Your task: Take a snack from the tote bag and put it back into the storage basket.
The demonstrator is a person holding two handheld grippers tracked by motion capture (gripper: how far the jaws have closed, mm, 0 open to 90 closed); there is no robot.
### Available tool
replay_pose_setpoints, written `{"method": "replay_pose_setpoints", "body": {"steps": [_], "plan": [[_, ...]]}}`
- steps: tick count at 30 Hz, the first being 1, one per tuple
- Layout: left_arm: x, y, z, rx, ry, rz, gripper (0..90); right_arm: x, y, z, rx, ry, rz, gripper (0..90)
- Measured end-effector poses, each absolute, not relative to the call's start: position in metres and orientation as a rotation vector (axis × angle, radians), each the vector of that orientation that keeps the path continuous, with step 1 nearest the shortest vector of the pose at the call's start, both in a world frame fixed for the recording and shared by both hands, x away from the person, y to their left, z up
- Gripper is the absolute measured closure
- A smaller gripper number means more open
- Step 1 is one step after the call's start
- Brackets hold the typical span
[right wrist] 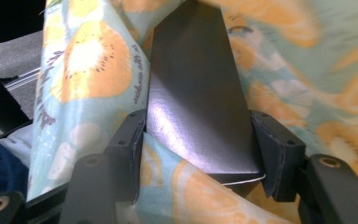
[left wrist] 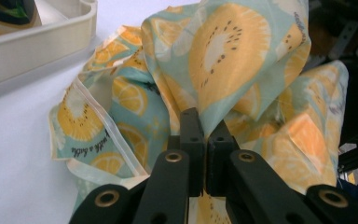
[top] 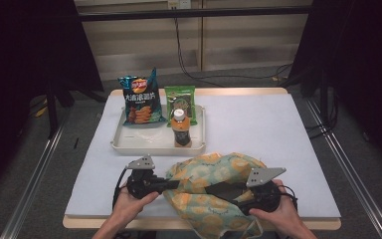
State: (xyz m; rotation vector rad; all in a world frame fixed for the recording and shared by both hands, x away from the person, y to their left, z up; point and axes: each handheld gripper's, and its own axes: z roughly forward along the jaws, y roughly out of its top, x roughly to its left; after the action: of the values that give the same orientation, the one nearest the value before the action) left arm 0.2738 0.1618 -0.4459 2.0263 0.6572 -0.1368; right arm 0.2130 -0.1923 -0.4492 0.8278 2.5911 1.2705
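The fruit-print cloth bag [top: 211,191] lies crumpled at the near edge of the table [top: 258,129], between our two hands, its mouth turned toward the right. Our left gripper [top: 171,184] comes in from the bag's left side; in the left gripper view the jaws stand pressed together with a fold of the bag's cloth [left wrist: 223,60] pinched between them. Our right gripper [top: 229,195] reaches in from the right. Its jaws stand wide, one at each side of a dark flat panel [right wrist: 196,98] that sits in the bag's mouth. Whether the pads press on that panel or only frame it, we cannot tell; we judge it a loose bracket rather than a firm grip.

The bag's long axis runs left to right, straight between the grippers, so any spreading pull goes along that line. Beyond it, well apart, a tray [top: 124,144] holds a chip bag [top: 140,99], a green packet [top: 180,97] and a bottle [top: 181,128]. The left hand sits nearer the tray.
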Motion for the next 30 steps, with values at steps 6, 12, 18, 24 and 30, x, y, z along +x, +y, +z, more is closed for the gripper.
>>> {"method": "replay_pose_setpoints", "body": {"steps": [6,12,18,24,30], "plan": [[0.274,0.164,-0.446,2.034,0.662,-0.13,89.1,0.219,-0.204,-0.449,0.859,2.57,1.235,40.2],[0.276,0.164,-0.447,2.032,0.675,-0.129,88.4,0.225,-0.214,-0.454,0.91,2.55,1.191,37.4],[0.27,0.159,-0.44,2.005,0.623,-0.122,75.3,0.218,-0.216,-0.446,0.884,2.513,1.29,28.5],[0.265,0.156,-0.422,1.959,0.589,-0.082,58.1,0.201,-0.226,-0.429,0.867,2.473,1.353,32.8],[0.271,0.139,-0.414,1.964,0.593,-0.035,47.1,0.19,-0.238,-0.433,0.907,2.483,1.318,48.2]]}}
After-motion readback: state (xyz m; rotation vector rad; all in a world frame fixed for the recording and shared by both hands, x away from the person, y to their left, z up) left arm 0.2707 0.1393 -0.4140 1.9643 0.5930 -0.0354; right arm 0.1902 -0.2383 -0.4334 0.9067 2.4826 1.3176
